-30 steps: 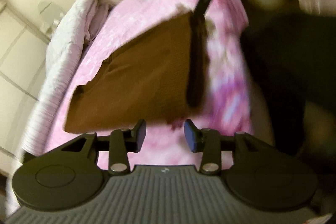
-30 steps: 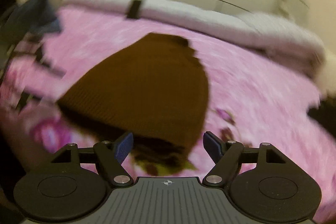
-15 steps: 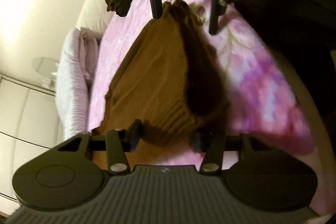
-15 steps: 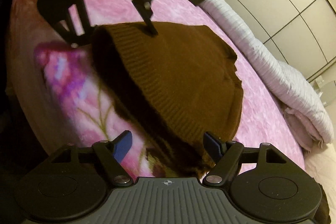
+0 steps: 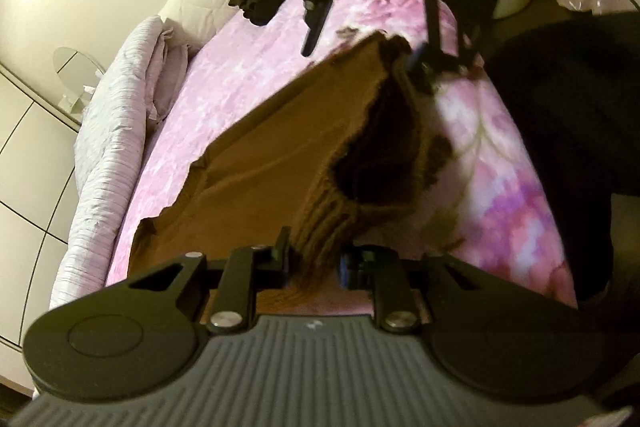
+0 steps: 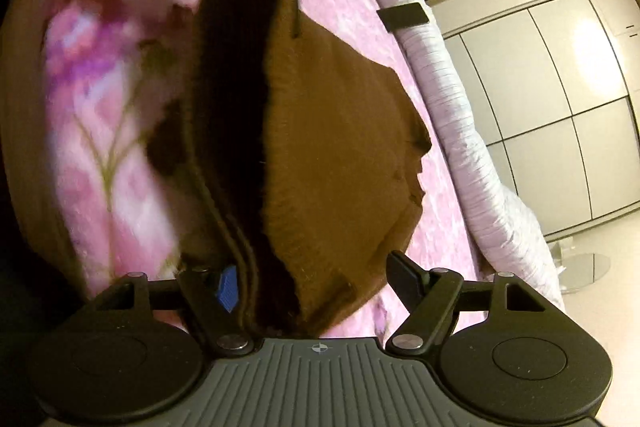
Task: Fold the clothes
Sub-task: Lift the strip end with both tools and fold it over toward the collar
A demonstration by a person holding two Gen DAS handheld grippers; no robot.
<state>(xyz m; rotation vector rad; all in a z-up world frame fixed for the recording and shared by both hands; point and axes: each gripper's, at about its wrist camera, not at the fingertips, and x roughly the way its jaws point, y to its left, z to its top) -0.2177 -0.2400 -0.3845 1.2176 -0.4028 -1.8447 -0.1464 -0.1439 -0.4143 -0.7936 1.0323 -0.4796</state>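
While a brown knitted garment (image 5: 280, 155) is spread over the pink floral bed cover (image 5: 248, 75), its ribbed hem is lifted off the bed near the edge closest to the person. A bunched fold of that hem is pinched between the narrowly set fingers of the left tool (image 5: 314, 259), whose jaws are opening slightly. At the other end of the hem, the right tool (image 6: 310, 283) is placed around the fabric; its jaws are closing, with the rib lying between them against the blue pad (image 6: 228, 289), while the opposite finger is seen apart from the cloth. A rolled pale quilt (image 6: 460, 131) is laid along the bed's far edge, with white wardrobe doors (image 6: 560, 99) beyond.
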